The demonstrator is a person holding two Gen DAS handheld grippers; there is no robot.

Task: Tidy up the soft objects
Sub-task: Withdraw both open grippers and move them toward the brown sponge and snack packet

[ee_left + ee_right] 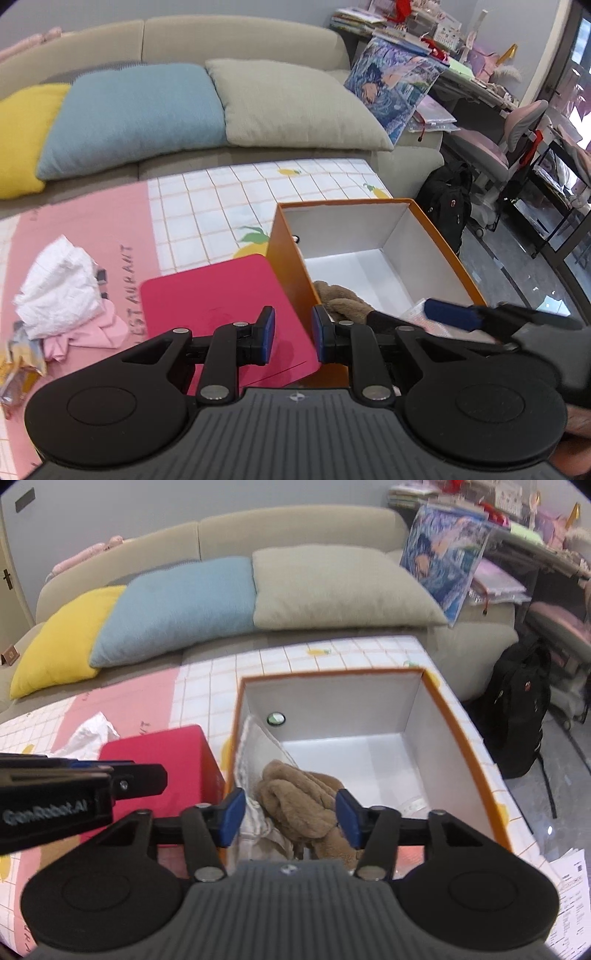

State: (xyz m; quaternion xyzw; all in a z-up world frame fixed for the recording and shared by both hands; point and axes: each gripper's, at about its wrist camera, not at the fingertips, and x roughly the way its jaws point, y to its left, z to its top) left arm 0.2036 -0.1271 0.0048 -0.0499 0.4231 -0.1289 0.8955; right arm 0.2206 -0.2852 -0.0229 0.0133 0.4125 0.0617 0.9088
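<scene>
Both tongs agape – left tongs (293, 334); right tongs (290, 819)

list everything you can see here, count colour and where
box: 1, orange outside, white inside, open, on the mat
plush: 1, brown, inside box, near corner
cloth: 1, white, inside box against left wall
lid: 1, pink-red, left of box
clothes: pile, white and pink, mat's left side
mat: 1, pink and white grid
pillows: 3, yellow, blue, beige, on sofa
sofa: 1, beige, behind
backpack: 1, black, floor right
left gripper: open, over lid's edge
right gripper: open, above plush
</scene>
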